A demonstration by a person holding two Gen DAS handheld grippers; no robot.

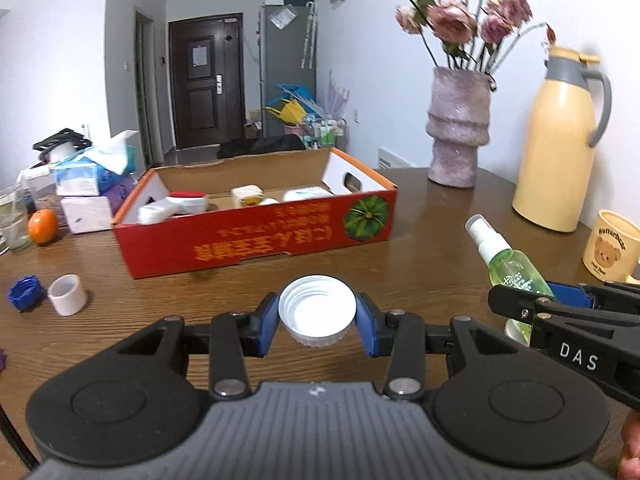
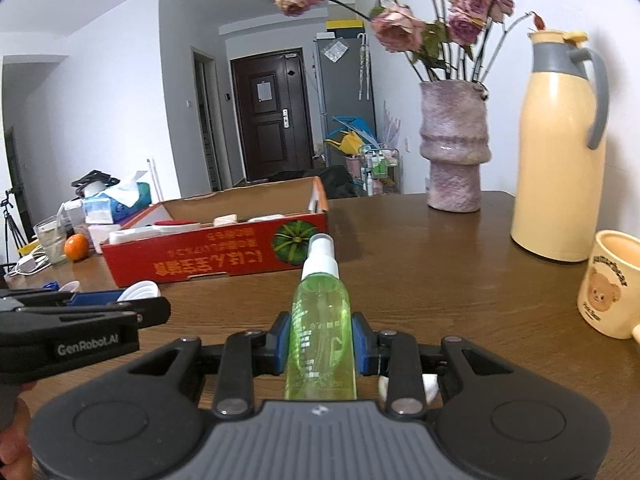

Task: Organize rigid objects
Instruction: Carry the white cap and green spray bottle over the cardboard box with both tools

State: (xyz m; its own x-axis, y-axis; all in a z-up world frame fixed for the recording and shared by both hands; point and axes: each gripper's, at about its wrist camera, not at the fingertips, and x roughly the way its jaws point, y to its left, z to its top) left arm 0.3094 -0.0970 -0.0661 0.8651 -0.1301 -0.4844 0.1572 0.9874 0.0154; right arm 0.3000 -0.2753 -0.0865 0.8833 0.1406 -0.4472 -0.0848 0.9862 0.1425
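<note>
My left gripper (image 1: 317,320) is shut on a white screw cap (image 1: 317,309), held open side toward the camera above the wooden table. Its blue pads press both sides of the cap. My right gripper (image 2: 320,338) is shut on a green spray bottle (image 2: 320,332) with a white nozzle pointing forward. The same bottle (image 1: 508,258) shows at the right of the left wrist view, and the cap (image 2: 140,291) shows at the left of the right wrist view. Ahead lies a red cardboard box (image 1: 256,240) (image 2: 212,260), open, with several white items inside.
On the table (image 1: 420,248) stand a pink vase (image 1: 458,128) with roses, a cream thermos jug (image 1: 560,140) and a bear mug (image 1: 610,246). A blue cap (image 1: 25,292) and a white tube piece (image 1: 67,294) lie at the left, near an orange (image 1: 42,226), a glass and tissue boxes.
</note>
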